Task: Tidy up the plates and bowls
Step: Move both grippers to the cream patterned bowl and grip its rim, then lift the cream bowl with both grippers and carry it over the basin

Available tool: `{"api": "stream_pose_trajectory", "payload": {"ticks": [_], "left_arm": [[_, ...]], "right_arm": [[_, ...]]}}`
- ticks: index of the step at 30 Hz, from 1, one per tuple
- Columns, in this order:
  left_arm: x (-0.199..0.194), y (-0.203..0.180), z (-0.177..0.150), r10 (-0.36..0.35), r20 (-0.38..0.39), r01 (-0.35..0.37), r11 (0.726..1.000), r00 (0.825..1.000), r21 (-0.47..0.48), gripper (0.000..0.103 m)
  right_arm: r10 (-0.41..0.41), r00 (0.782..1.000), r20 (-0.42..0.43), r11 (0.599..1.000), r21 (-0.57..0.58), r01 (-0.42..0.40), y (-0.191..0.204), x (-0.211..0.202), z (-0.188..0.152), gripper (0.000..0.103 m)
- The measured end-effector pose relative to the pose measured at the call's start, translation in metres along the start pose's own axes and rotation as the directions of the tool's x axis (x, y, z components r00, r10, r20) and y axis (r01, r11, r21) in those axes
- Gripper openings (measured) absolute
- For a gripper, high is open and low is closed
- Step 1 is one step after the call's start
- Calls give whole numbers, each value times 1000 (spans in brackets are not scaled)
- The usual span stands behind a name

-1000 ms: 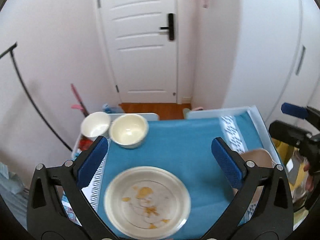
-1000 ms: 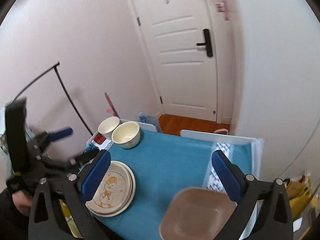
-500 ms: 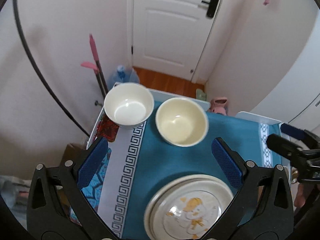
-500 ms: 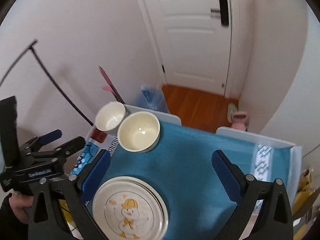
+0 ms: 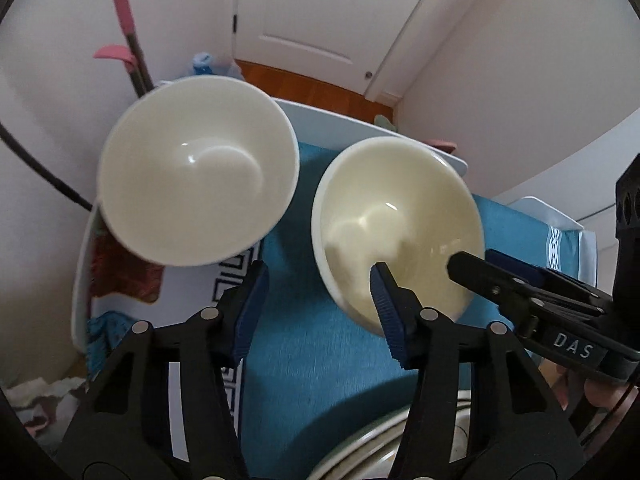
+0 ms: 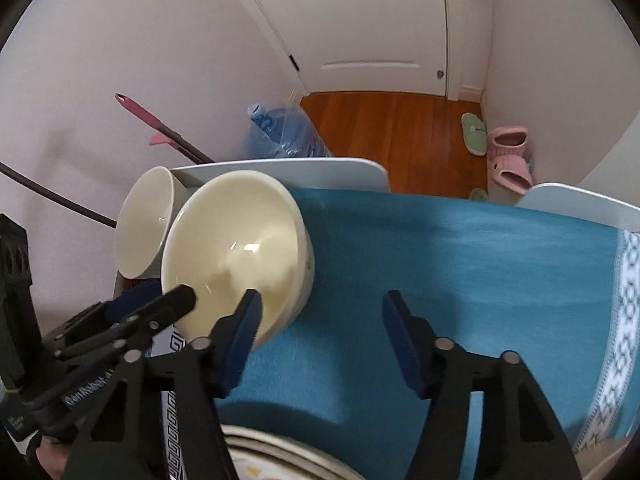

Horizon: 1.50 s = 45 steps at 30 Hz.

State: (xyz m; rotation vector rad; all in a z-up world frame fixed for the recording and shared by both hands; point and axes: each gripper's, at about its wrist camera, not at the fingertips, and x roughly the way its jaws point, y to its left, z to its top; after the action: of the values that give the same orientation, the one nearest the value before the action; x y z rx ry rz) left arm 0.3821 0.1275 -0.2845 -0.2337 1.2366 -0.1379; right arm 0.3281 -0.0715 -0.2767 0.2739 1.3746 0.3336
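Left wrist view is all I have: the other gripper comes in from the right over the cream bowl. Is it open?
Observer: Yes. In the right wrist view the right gripper is open and holds nothing. One finger overlaps the cream bowl at its near rim, contact unclear; the other is over the blue cloth.
Operator: Anything on that bowl's outer wall?
Observer: A small dark speck on its right side; the rest that shows looks plain.

left tongs (image 5: 316, 300) parted, right tongs (image 6: 320, 320) parted, side by side
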Motion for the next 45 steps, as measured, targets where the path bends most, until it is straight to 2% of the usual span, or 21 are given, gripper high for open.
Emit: {"api": "stream_pose_trajectory", "payload": {"ticks": [2, 3, 5, 7, 9, 12, 18, 24, 28, 34, 41, 45], "left_arm": [[9, 2, 2, -10, -12, 10, 1000, 1000, -2, 43], [12, 3, 3, -11, -18, 11, 1000, 1000, -1, 34], [16, 1, 4, -21, -20, 21, 1000, 1000, 10, 31], [19, -1, 7, -22, -14, 23, 999, 1000, 31, 23], [19, -7, 7, -17, -9, 17, 999, 1000, 51, 19], [20, -9, 7, -3, -1, 3, 998, 1000, 64, 19], [9, -16, 11, 7, 29, -10, 995, 1000, 97, 19], [-10, -29, 3, 6, 59, -14, 990, 998, 138, 19], [-36, -43, -2, -3, 92, -12, 987, 996, 161, 19], [-90, -84, -14, -20, 153, -12, 979, 988, 203, 19], [-139, -157, -52, -59, 195, 10, 970, 979, 244, 19], [-146, -200, -78, -89, 191, 33, 960, 977, 279, 19]], "right_arm": [[4, 1000, -7, 1000, -1, -4, 1, 6, 2, 40], [9, 1000, -7, 1000, 2, -9, 1, 9, 4, 36], [7, 1000, -7, 1000, 7, -7, 1, 12, 7, 34], [24, 1000, -6, 1000, 6, -24, 3, 14, 9, 29], [38, 999, -4, 999, -10, -38, 8, 16, 12, 15], [0, 1000, 3, 999, -43, 0, 14, 15, 12, 15], [10, 1000, 15, 1000, -21, -10, 9, 13, 10, 14], [-2, 998, 66, 1000, -5, 2, 8, -7, 6, 14], [14, 994, 109, 1000, 1, -14, 3, -33, 0, 14], [8, 983, 181, 1000, -25, -4, -5, -95, -20, 14], [-11, 968, 251, 999, -27, 18, -37, -176, -60, 14], [-39, 960, 278, 999, 4, 39, -67, -211, -86, 14]]}}
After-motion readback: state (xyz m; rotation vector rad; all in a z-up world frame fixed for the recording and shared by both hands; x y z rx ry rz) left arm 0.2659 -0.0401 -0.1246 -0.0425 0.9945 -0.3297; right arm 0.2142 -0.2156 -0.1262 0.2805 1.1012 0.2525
